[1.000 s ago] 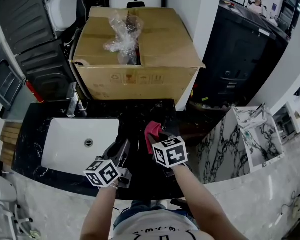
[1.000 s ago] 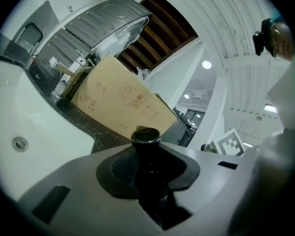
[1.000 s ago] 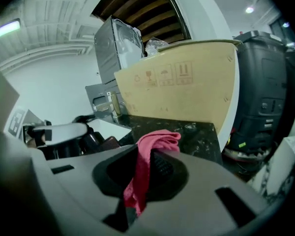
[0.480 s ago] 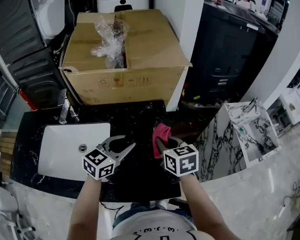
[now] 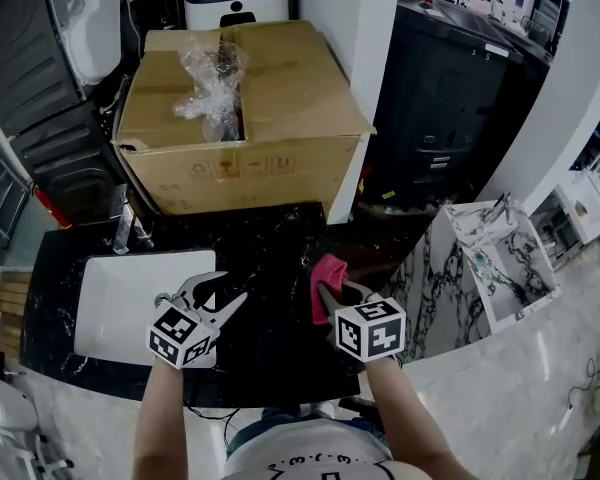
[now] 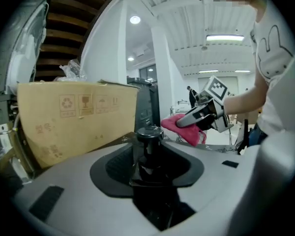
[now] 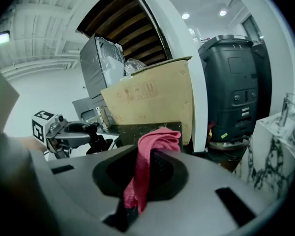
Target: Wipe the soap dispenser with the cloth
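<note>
Now the left gripper (image 5: pixel 218 290) is just opening its jaws around the black pump soap dispenser (image 6: pixel 148 154), while the right gripper (image 5: pixel 332 296) is clamping a crumpled pink cloth (image 7: pixel 146 154).

- You're working in a showroom or storage sort of space, not a lived-in bathroom.
- You're standing at a black marble counter (image 5: pixel 280 243) carrying a white sink basin (image 5: pixel 120 303) and a faucet (image 5: pixel 125 230), and a black pump soap dispenser (image 6: pixel 148 151) is showing here too.
- A big cardboard box (image 5: pixel 270 118) topped with crumpled plastic wrap (image 5: pixel 208 88) is sitting right behind the counter.
- A marble-patterned cabinet (image 5: pixel 480 268) is standing on its own to your right on a pale glossy floor (image 5: pixel 500 388).
- A tall dark machine (image 7: pixel 236 82) is standing beyond a white pillar (image 5: pixel 365 38).
- Strip lights (image 6: pixel 224 37) are glowing on a high white ceiling.
</note>
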`<state>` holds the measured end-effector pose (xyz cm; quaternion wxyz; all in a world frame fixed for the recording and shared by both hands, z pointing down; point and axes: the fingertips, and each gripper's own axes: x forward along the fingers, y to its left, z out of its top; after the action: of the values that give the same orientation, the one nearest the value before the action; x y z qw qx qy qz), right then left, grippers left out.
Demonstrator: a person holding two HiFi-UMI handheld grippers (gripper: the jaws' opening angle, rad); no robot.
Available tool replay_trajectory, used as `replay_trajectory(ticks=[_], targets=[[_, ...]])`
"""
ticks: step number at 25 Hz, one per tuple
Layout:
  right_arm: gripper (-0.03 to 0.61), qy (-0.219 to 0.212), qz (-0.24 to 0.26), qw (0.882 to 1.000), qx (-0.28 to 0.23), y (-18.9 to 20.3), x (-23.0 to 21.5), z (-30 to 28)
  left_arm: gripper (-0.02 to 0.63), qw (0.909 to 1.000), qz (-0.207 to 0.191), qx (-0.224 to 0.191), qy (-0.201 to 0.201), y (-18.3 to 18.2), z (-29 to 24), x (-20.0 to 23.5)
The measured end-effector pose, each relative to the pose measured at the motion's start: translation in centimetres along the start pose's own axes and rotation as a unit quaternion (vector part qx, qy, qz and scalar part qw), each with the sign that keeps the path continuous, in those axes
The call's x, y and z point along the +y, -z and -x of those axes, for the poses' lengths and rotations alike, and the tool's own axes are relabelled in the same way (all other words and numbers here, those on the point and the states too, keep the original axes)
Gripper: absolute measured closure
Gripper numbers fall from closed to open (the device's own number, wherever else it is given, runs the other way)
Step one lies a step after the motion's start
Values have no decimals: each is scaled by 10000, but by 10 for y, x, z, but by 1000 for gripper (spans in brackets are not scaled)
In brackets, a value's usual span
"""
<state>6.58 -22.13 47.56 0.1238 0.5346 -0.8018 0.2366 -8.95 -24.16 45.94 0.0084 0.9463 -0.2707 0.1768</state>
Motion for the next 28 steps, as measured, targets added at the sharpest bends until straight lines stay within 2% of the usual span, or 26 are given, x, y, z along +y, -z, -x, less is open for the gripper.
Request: replay_trajectory(ticks=[3, 7, 10, 13, 17, 18, 19, 22, 26, 27, 28], targets=[[529, -30, -73, 10000, -17, 0, 1, -1, 422, 9953, 266, -117, -923, 4, 7, 4], [529, -117, -96, 9999, -24, -1, 7, -3, 440, 9740, 754, -296, -2117, 6, 8, 2], [529, -193, -95, 9998, -7, 1, 13, -3, 450, 9616, 1175, -417, -2446, 3, 2, 0], [529, -219, -119, 9997, 22, 5, 16, -2, 417, 9534, 1397, -452, -2635, -6, -8, -1], [529, -228, -185, 9996, 56, 11, 17, 2, 436, 9306, 1597, -75, -3293, -1, -10, 12], [529, -224, -216, 9995, 49, 12, 17, 3, 451, 9281, 1634, -17, -3347, 0, -11, 13], [529, -219, -249, 9994, 33, 12, 17, 5, 507, 9284, 1659, 12, -3325, 0, -12, 12], [529, -231, -298, 9993, -33, 9, 18, 8, 509, 9408, 1678, -36, -2946, -2, -17, 10], [529, -279, -328, 9990, -103, 6, 20, 11, 509, 9716, 1469, -340, -1824, -7, -21, -3], [529, -292, -331, 9990, -107, 5, 21, 11, 509, 9747, 1508, -493, -1572, -8, -20, -6], [529, -306, -331, 9989, -106, 5, 22, 10, 508, 9740, 1656, -689, -1384, -9, -17, -8]])
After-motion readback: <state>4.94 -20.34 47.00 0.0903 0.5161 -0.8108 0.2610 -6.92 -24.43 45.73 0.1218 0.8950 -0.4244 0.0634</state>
